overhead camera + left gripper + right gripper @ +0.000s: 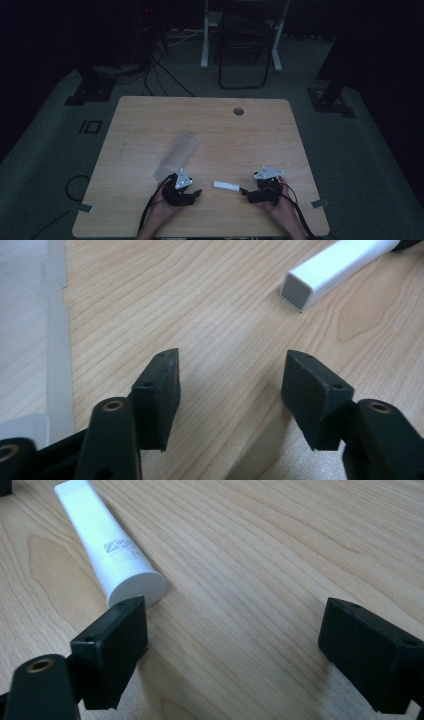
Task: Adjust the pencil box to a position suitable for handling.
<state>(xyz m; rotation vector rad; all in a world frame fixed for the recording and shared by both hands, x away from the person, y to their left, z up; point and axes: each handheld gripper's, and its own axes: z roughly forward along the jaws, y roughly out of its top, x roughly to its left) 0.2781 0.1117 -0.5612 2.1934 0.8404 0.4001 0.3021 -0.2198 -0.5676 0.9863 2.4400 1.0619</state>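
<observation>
A white tube (226, 186) lies flat on the wooden table (210, 125) between my two grippers. My left gripper (196, 192) is just left of it and stands open; in the left gripper view the jaws (232, 360) hold nothing, and the tube's squared end (320, 272) lies ahead to the right. My right gripper (244, 191) is at the tube's other end, also open. In the right gripper view (234, 607) the tube's round cap (135, 585) rests beside the left fingertip (115, 640), outside the gap. A clear plastic sleeve (177, 152) lies flat behind the left gripper.
The sleeve's edge (30, 320) runs along the left of the left gripper view. A round cable hole (238, 111) sits near the table's far edge. A folding chair (245, 45) and stands are on the dim floor beyond.
</observation>
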